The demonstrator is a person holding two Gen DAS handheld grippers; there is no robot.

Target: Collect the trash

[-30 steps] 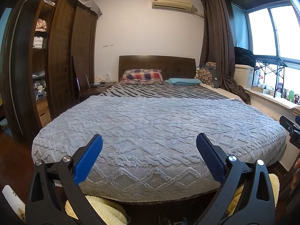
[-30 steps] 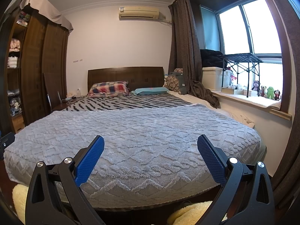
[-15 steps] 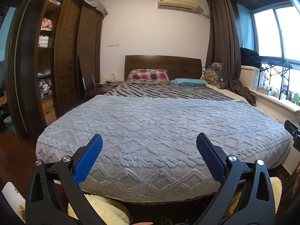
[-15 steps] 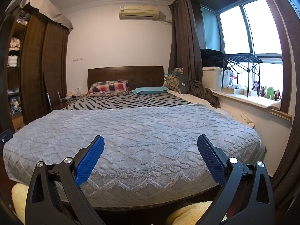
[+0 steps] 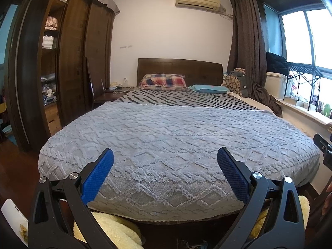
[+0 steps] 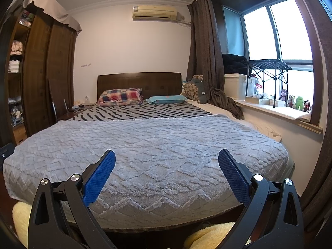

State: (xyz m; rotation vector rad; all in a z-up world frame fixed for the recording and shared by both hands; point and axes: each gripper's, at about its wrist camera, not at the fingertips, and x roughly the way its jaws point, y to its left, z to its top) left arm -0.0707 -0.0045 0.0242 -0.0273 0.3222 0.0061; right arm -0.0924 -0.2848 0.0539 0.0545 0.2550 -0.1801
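Both grippers sit spread wide with nothing between the pads: left gripper [image 5: 165,166], then right gripper [image 6: 166,167], each aimed at the grey blanket [image 5: 176,137] on the bed. Can't spot any trash from either view, honestly.

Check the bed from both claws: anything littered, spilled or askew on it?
Nothing stands out. The grey textured blanket lies flat with no visible litter, and the plaid pillow sits against the headboard.

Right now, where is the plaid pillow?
In both wrist views the plaid pillow lies at the bed's far end against the headboard, left of the teal pillow.
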